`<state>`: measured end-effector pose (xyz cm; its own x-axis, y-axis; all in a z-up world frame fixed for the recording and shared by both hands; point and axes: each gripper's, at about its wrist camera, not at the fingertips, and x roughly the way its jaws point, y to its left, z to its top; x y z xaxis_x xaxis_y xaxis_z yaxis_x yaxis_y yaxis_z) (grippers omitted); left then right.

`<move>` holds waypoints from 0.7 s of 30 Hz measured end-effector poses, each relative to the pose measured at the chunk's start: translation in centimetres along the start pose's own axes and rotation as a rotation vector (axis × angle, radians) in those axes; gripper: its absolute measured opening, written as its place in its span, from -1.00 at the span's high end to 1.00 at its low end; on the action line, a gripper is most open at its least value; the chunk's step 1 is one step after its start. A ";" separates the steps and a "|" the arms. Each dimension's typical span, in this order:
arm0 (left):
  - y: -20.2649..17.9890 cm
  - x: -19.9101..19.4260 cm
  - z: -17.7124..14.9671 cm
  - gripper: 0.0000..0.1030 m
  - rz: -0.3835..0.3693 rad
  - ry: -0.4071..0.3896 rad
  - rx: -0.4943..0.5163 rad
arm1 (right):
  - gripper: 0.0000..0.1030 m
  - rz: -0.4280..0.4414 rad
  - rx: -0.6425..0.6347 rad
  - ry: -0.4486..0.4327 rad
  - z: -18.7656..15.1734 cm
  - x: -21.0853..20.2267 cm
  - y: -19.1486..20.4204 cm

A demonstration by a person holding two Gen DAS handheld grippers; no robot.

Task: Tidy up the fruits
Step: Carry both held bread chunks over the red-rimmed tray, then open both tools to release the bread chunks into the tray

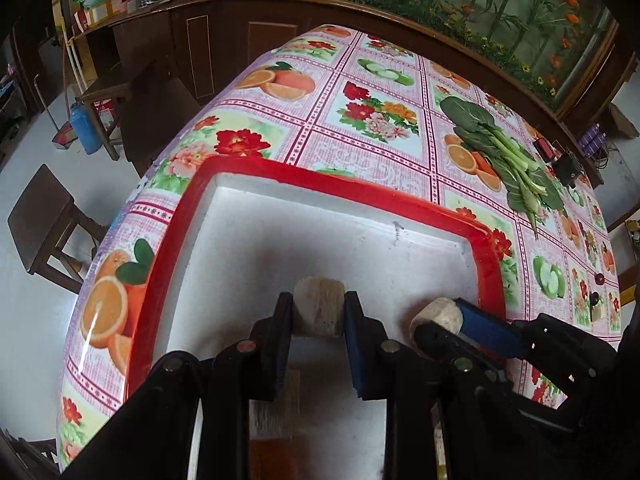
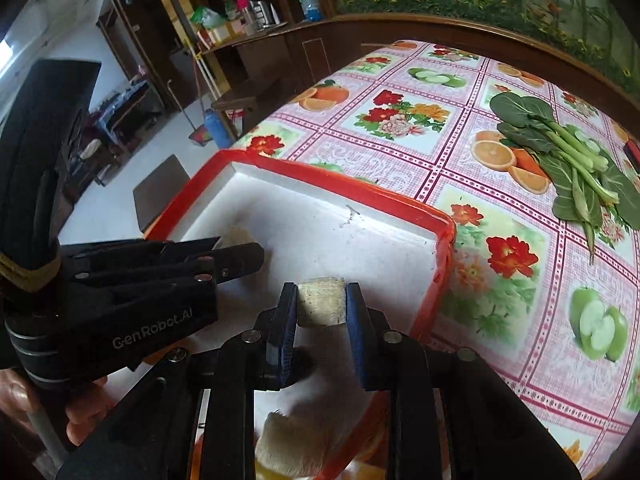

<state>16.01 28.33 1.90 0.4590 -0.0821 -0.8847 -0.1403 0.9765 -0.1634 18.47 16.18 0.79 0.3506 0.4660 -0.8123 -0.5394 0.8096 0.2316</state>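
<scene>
A red-rimmed white tray (image 1: 192, 208) lies on the floral tablecloth; it also shows in the right wrist view (image 2: 444, 248). My left gripper (image 1: 319, 312) is shut on a pale beige cylindrical piece (image 1: 319, 310), held over the tray. My right gripper (image 2: 321, 302) is shut on a similar pale piece (image 2: 321, 300) over the tray's near right part. In the left wrist view the right gripper (image 1: 444, 322) enters from the right with its piece (image 1: 436, 314). In the right wrist view the left gripper (image 2: 236, 246) enters from the left with its piece (image 2: 236, 236).
A bunch of leafy greens (image 1: 504, 148) lies on the tablecloth at the far right, also in the right wrist view (image 2: 568, 156). Small dark items (image 1: 596, 288) sit near the right table edge. Another pale piece (image 2: 288, 444) lies below the right gripper. Wooden stools (image 1: 40, 216) stand left of the table.
</scene>
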 end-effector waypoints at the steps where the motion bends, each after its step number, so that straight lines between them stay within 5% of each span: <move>1: -0.1 0.0 0.0 0.46 0.002 -0.002 0.006 | 0.54 -0.003 -0.002 0.003 -0.1 0.1 0.0; 8: -0.4 -0.1 -0.2 0.45 0.017 -0.014 0.021 | 0.39 -0.017 -0.024 0.012 -0.3 0.2 0.2; 13: -0.3 -0.6 -0.5 0.08 0.038 -0.019 0.015 | 0.30 -0.006 0.005 0.014 -0.8 -0.6 0.0; 21: -0.3 -2.5 -1.5 -0.10 0.055 -0.055 -0.001 | 0.16 0.022 0.027 0.002 -2.3 -3.2 0.8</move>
<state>13.53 27.90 3.53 0.4980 -0.0176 -0.8670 -0.1671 0.9791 -0.1159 15.17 14.58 2.37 0.3372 0.4831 -0.8080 -0.5258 0.8086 0.2640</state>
